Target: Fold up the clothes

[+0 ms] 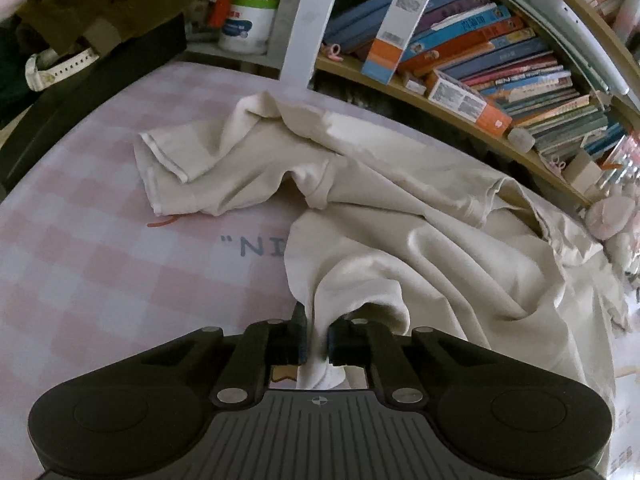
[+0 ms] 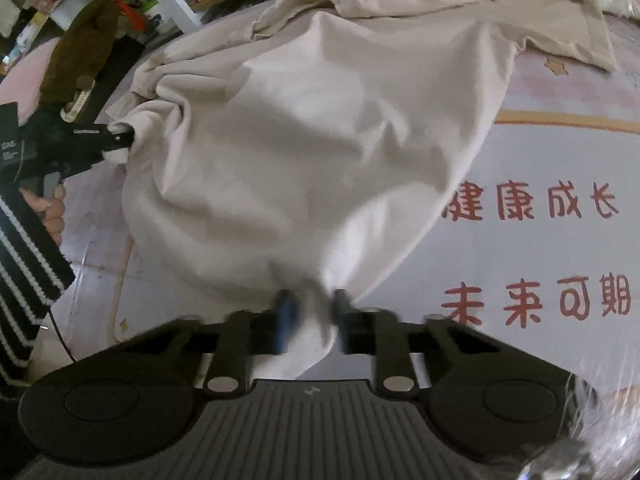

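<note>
A cream-coloured garment (image 1: 400,208) lies crumpled on a pink checked bed sheet (image 1: 100,248), one sleeve (image 1: 172,164) spread out to the left. My left gripper (image 1: 318,336) is shut on a bunched edge of the cloth, which hangs down between its pads. In the right wrist view the same garment (image 2: 304,140) spreads wide ahead, and my right gripper (image 2: 312,312) is shut on its near edge, a flap of fabric pinched between the fingers. The left gripper (image 2: 120,142) also shows at the left of that view, clamped on the garment's other corner.
A wooden shelf (image 1: 460,116) packed with books runs along the far side of the bed. A white post (image 1: 312,20) and a white tub (image 1: 246,24) stand behind. A hand (image 2: 50,208) and striped sleeve (image 2: 24,280) hold the left gripper. Red printed characters (image 2: 536,204) cover the sheet.
</note>
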Demonstrator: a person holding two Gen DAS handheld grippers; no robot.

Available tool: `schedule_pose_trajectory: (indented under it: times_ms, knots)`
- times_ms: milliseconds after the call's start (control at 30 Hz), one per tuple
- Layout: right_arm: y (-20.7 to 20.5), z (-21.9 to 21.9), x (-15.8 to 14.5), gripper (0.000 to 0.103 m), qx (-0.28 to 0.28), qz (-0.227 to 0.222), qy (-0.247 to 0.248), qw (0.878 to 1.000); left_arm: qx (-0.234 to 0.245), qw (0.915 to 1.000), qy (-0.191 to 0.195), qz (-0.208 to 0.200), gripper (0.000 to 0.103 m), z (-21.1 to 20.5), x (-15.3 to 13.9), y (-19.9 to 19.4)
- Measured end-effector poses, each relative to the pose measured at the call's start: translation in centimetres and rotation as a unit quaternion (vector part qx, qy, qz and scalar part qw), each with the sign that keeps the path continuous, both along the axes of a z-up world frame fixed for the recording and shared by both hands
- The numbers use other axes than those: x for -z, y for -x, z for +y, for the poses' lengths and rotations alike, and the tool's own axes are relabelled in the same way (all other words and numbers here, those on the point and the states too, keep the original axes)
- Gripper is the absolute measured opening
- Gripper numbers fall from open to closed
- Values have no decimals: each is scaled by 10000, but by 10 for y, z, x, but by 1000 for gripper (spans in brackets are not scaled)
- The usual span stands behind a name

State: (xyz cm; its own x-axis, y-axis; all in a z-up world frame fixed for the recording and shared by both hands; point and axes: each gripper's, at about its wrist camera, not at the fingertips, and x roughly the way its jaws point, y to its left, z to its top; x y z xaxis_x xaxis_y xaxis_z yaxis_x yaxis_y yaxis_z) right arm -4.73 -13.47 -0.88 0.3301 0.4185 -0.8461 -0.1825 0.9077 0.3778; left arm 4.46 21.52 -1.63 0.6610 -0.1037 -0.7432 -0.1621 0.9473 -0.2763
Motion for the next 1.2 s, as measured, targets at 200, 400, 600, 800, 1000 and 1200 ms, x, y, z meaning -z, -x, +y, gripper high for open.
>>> schedule_pose_trajectory:
  times_ms: [200, 400, 600, 800, 1000, 1200]
  knots:
    - [-2, -34, -9, 4, 363, -197, -163, 9990, -343, 9992, 40, -186, 7, 11, -26, 24]
    - [12, -115, -79, 4, 872, -1295, -1, 9877, 128, 9991, -239, -314, 8, 1, -75, 81]
    - [22, -147, -78, 5, 481, -1014, 193, 9935, 325, 9984, -222, 397, 13, -13, -56, 132]
    - [43, -158, -37, 8, 402, -474, 531, 9966, -154, 9968, -354, 703, 17, -10, -38, 171]
    - [59, -182, -27, 34, 556, -419, 296, 9971, -529, 9952, -524, 637, 29, 3, -40, 206]
    - [73, -170, -21, 45, 314, -386, 106, 9987, -639, 9928, -657, 772, 30, 2, -35, 232]
